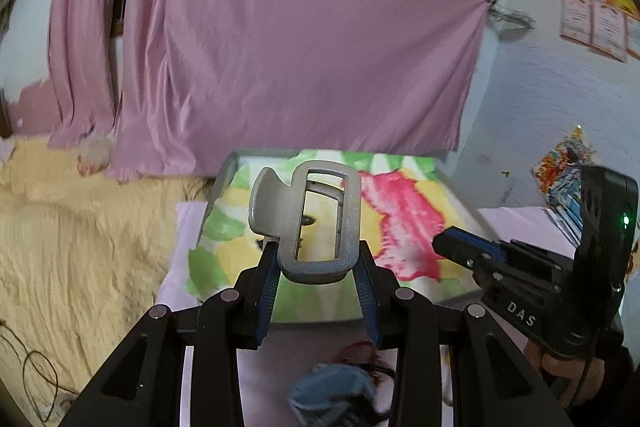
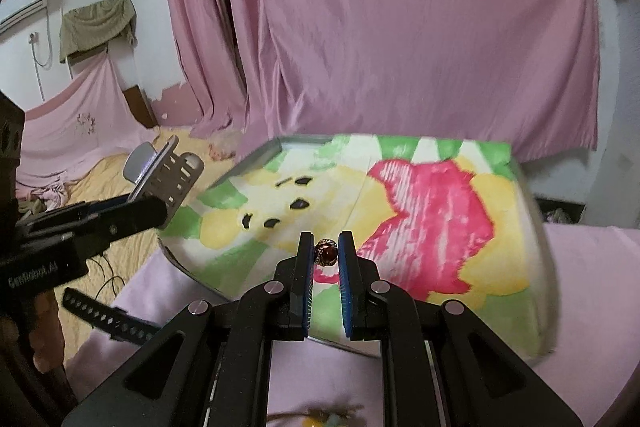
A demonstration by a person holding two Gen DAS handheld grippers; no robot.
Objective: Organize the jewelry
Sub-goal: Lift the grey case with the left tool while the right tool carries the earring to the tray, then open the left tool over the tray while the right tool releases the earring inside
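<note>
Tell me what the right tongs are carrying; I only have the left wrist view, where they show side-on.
Observer: The right tongs are shut on a small ring with a dark red stone, pinched near the fingertips.
Operator: Report what lies beneath that ring.
Observer: The tray with the floral lining; the ring shows against its near part, though I cannot tell how high it is held.
Operator: Describe my left tongs from that side.
Observer: The left tongs come in from the left of the right wrist view, gripping the grey hair claw clip, whose row of teeth shows edge-on, beside the tray's left edge.
</note>
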